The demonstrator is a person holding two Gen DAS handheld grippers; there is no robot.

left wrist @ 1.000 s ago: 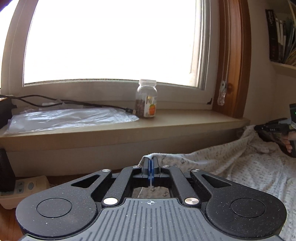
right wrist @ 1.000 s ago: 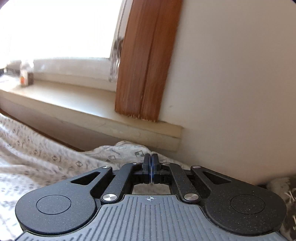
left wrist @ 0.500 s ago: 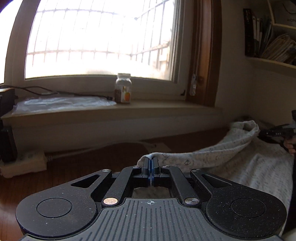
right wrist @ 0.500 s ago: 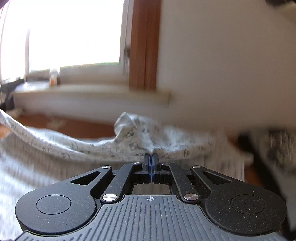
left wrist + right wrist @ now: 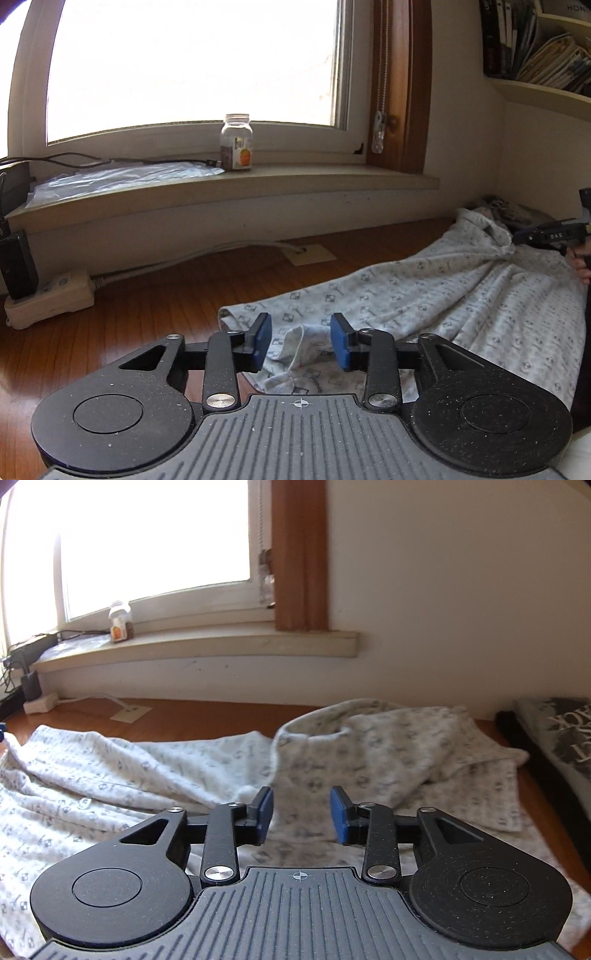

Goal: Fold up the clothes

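Note:
A pale grey garment with a small printed pattern [image 5: 461, 291] lies spread on the wooden table [image 5: 147, 306]. My left gripper [image 5: 301, 341] hangs over its near left corner with the jaws opening. A fold of cloth sits between the blue pads, which do not press on it. In the right wrist view the same garment [image 5: 147, 771] lies rumpled, one folded-over part [image 5: 388, 746] bunched ahead. My right gripper [image 5: 301, 814] is above that part, jaws opening, pads clear of the cloth. It also shows in the left wrist view as the right gripper [image 5: 546, 234], held by a hand.
A window sill [image 5: 221, 184] runs along the back with a glass jar [image 5: 236, 142], a plastic sheet and cables. A power strip [image 5: 48, 299] sits at the table's left. A dark printed garment [image 5: 561, 734] lies at the far right. Bookshelves [image 5: 535, 48] hang upper right.
Both grippers were shut on the garment's edge and carried it forward and down to the table. Now both have let go, jaws apart, and the cloth lies slack.

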